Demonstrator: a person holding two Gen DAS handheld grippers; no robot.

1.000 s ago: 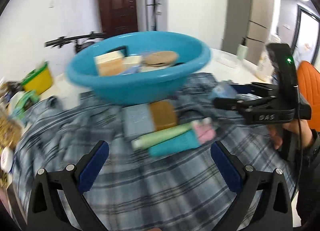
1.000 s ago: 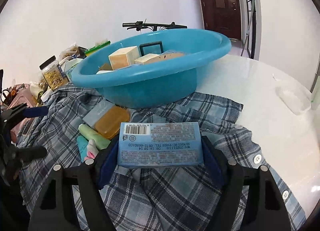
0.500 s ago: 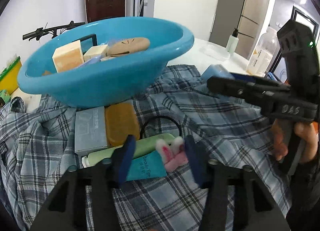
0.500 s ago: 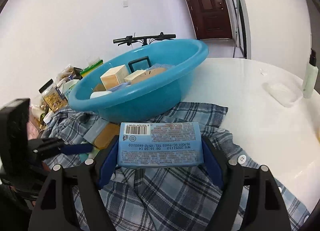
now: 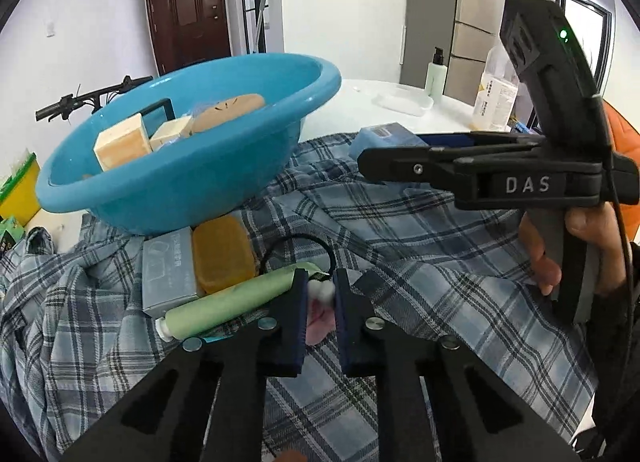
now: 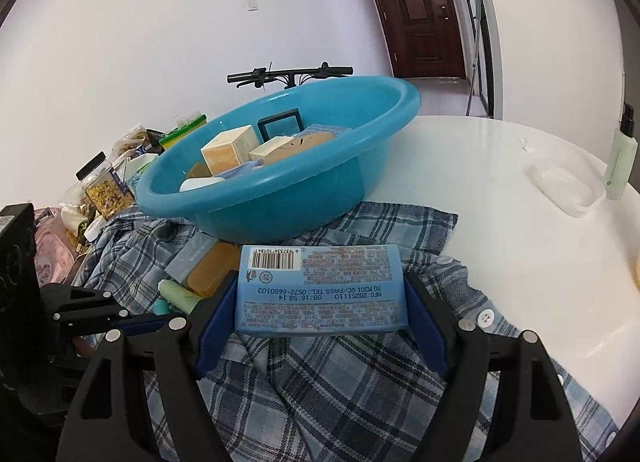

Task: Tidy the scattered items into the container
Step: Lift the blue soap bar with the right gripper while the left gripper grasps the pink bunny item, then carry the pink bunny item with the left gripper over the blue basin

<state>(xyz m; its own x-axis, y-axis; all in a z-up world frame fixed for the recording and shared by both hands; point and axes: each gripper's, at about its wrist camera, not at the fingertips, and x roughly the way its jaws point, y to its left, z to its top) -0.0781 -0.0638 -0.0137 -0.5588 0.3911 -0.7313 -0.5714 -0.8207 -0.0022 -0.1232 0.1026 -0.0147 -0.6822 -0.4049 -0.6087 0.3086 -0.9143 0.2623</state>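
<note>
On the checked blue shirt (image 5: 400, 262) that covers part of the white table (image 6: 500, 166), the left gripper (image 5: 321, 294) has its two pads pressed together on a small pink and white fluffy thing (image 5: 322, 304); the jaws stand almost closed and the soft piece is squeezed between them. Just left of this gripper lies a pale green tube (image 5: 228, 304), and behind the tube are a grey box (image 5: 170, 266) and an amber soap bar (image 5: 222, 254), side by side and touching. A thin black ring (image 5: 298, 242) lies on the cloth just behind the tube. All these things are in front of the blue basin (image 5: 180, 178), which stands partly on the shirt.

The right gripper (image 6: 320, 294) is clenched on a light blue packet (image 6: 320, 290) with a barcode on its upper face; the pads press on its two short ends and the packet is held level, above the shirt and near the basin's front wall. A hand (image 5: 576, 254) holds the handle of this gripper.

Inside the basin are two cream boxes (image 6: 228, 152), a round tan piece (image 6: 304, 142), a black frame (image 6: 280, 126) and a white object (image 6: 200, 184). A green pump bottle (image 6: 620, 158) and a clear tray (image 6: 564, 190) stand far on the table
</note>
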